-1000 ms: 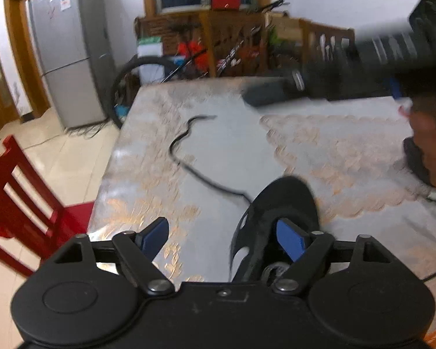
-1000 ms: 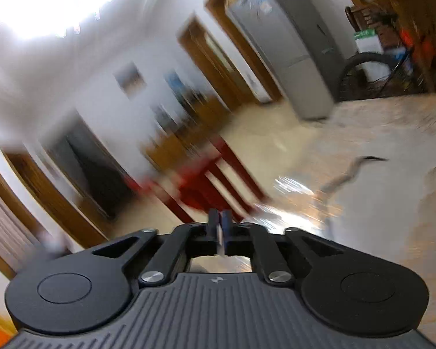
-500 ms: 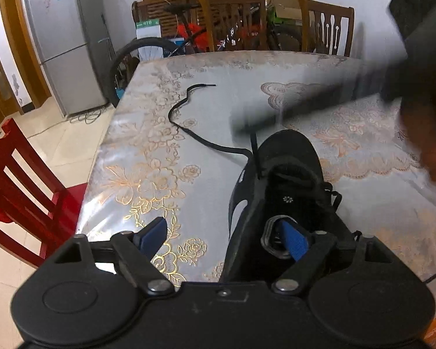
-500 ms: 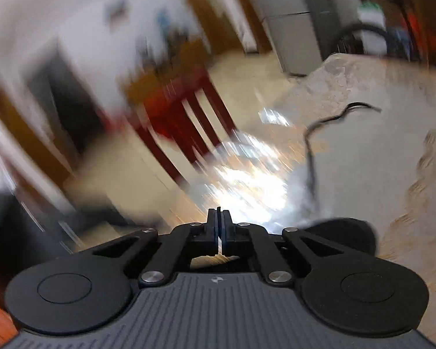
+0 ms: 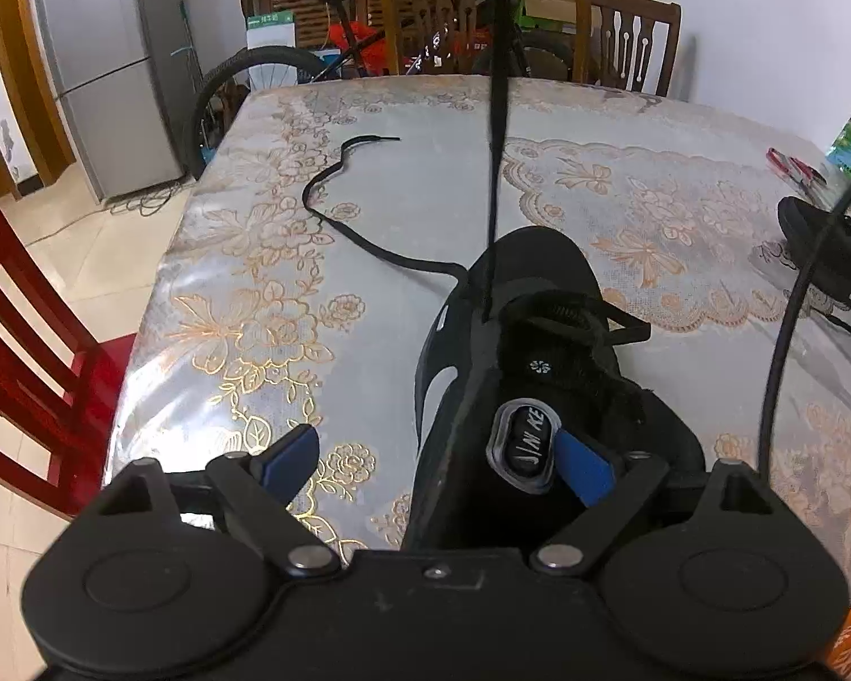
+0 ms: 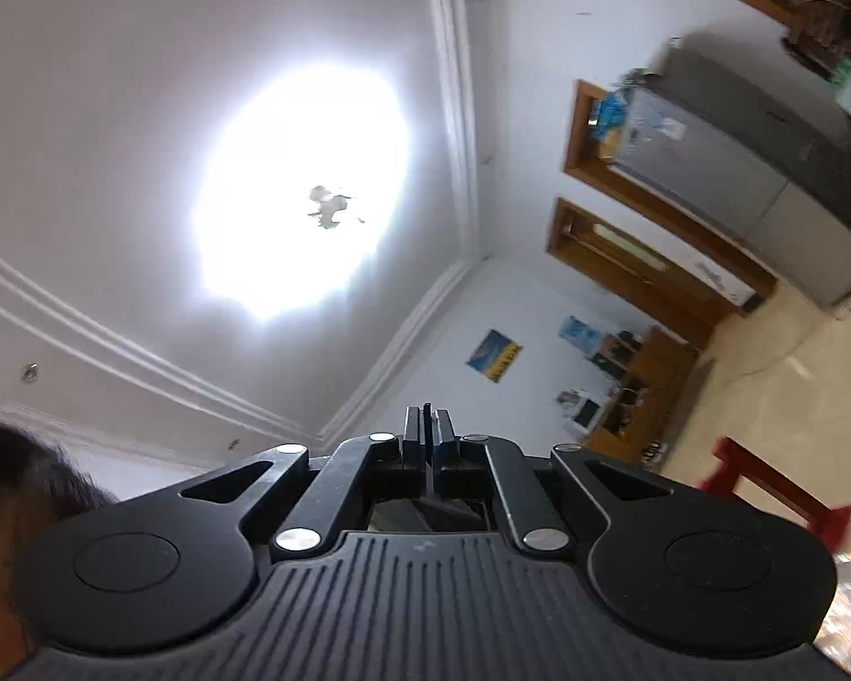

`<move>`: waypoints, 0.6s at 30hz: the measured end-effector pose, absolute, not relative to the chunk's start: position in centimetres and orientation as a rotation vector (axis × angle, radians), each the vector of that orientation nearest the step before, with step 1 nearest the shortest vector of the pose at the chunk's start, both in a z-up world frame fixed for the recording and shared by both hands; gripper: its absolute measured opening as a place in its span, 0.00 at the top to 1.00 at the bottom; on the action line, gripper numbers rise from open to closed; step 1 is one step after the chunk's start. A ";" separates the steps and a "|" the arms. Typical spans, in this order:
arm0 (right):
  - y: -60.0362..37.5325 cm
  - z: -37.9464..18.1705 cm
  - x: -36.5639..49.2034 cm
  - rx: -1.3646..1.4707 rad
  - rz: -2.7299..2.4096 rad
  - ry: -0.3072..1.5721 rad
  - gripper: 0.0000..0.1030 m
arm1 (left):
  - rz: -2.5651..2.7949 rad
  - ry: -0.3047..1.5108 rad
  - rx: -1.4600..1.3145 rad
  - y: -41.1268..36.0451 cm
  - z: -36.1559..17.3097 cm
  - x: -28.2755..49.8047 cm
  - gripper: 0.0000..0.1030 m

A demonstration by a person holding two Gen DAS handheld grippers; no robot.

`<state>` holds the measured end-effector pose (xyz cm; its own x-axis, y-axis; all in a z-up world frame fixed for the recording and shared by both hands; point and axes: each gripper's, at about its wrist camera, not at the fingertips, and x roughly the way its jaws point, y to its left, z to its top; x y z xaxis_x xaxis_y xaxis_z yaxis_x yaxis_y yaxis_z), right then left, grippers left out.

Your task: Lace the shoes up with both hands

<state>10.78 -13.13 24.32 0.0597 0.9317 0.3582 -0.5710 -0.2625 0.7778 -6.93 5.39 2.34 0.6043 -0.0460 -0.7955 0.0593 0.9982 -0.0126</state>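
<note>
A black shoe (image 5: 539,284) lies on the table (image 5: 243,312), toe pointing away from me. My left gripper (image 5: 434,442) straddles its left side wall near the heel: one blue pad (image 5: 289,454) stands outside, clear of the wall, the other (image 5: 584,465) is inside the opening by the tongue label. Its jaws are opening. One lace end (image 5: 340,181) snakes loose across the table to the left. The other stretch of shoelace (image 5: 496,113) runs taut from the eyelets straight up out of view. In the right wrist view my right gripper (image 6: 427,425) points at the ceiling, shut on a thin black strip of shoelace.
A second black shoe (image 5: 834,249) sits at the table's right edge, with a red-handled tool (image 5: 788,162) behind it. A black cable (image 5: 777,340) hangs down on the right. A red chair (image 5: 22,340) stands left of the table, wooden chairs and a bicycle (image 5: 266,68) behind.
My right gripper swung upward from the table toward the ceiling and left the left wrist view, drawing the lace taut. My left gripper sank slightly over the shoe and its jaws widened.
</note>
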 end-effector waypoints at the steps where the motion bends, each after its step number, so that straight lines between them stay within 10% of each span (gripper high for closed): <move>1: -12.6 25.1 10.9 1.060 1.553 0.471 0.97 | -0.062 0.919 0.017 5.3 2.3 -6.9 0.13; 18: -8.8 32.1 11.7 1.102 1.621 0.390 0.97 | -0.028 0.964 0.005 6.3 0.4 -5.4 0.04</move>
